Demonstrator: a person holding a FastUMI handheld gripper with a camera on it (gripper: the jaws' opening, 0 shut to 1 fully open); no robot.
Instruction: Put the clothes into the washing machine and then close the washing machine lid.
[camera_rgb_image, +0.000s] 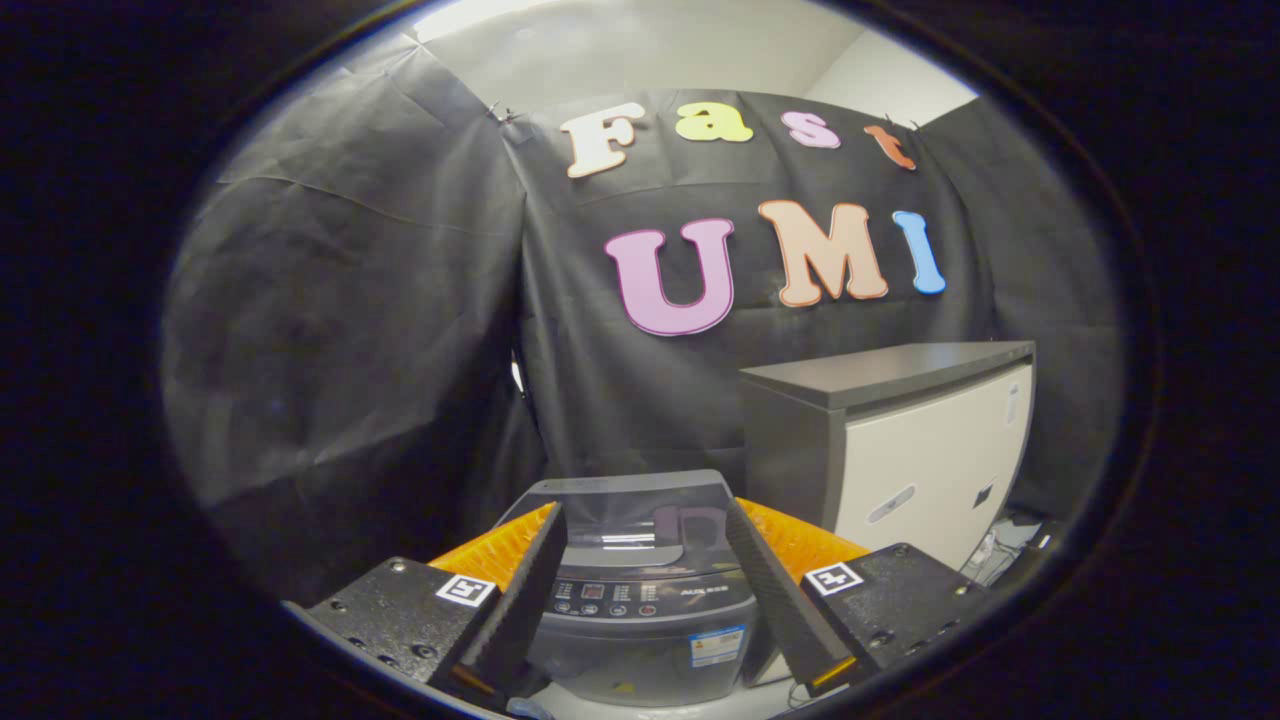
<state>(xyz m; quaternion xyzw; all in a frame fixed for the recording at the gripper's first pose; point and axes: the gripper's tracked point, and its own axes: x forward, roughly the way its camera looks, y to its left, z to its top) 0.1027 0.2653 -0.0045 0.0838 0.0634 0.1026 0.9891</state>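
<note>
Standing between the spread fingers of the hand-held gripper (640, 585), the washing machine (640, 620) has its lid down.

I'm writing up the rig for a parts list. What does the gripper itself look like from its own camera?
The gripper has two long flat fingers with finely ribbed inner faces. Each sits on a blocky dark mount with visible screw heads, and each mount carries a square black-and-white marker tag. Ribbed orange panels show behind the fingers.
</note>
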